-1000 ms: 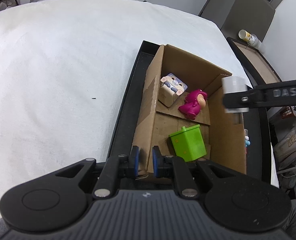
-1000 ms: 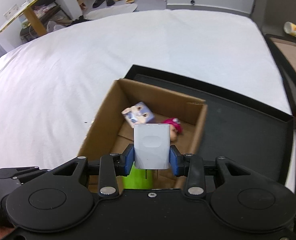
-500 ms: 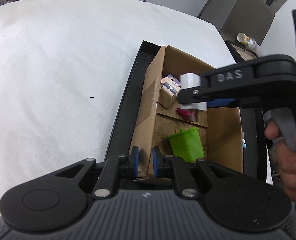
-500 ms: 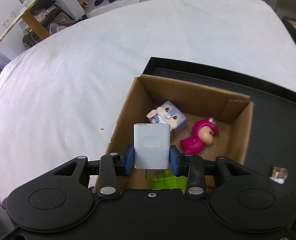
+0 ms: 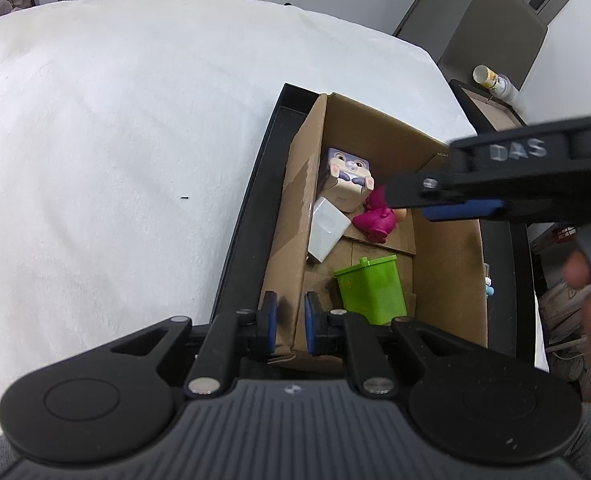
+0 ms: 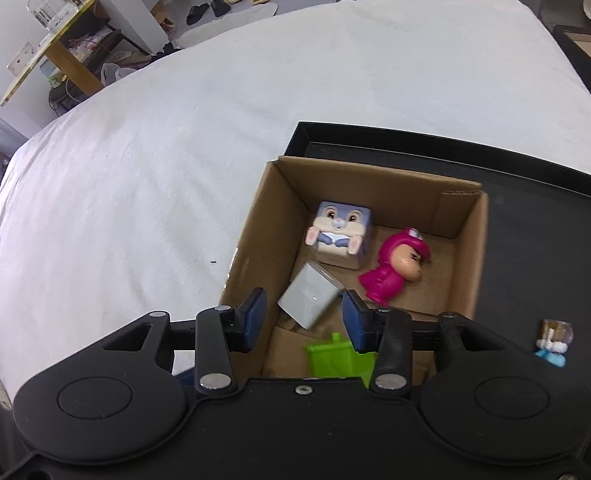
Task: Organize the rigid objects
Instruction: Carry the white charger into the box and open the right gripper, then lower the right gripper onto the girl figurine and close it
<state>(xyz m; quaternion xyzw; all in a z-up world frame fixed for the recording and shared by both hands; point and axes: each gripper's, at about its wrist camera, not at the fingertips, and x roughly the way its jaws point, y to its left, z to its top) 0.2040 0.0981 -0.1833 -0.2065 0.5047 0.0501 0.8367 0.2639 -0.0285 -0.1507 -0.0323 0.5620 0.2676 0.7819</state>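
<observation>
Right tool (image 6: 302,318), held over the brown cardboard box (image 6: 263,240), is standing with its 2 blue pads apart and nothing between them: its jaws have just been opening, and the white rectangular plastic charger block (image 6: 309,300) that was clamped between the pads half a second ago is now lying loose inside the box. In the right wrist view the block is resting tilted against the box's left wall, just in front of the lilac cube printed with a rabbit face (image 6: 341,236); whether the 2 are touching cannot be told. The magenta toy figure (image 6: 391,272) is lying on its side to the right of them, and the lime-green miniature plastic bin (image 6: 341,354) is standing nearer the camera.

Left tool (image 5: 291,322) is keeping its pads close together on the near corner of the box wall, apparently steadying the box, as it was a second ago.

The release is putting 4 items in the box, which is sitting in a shallow black tray (image 6: 535,216) on the white-covered bed (image 6: 175,140). A small blue-and-white trinket (image 6: 553,342) is lying on the tray outside the box, so it is probably the next thing to collect.
</observation>
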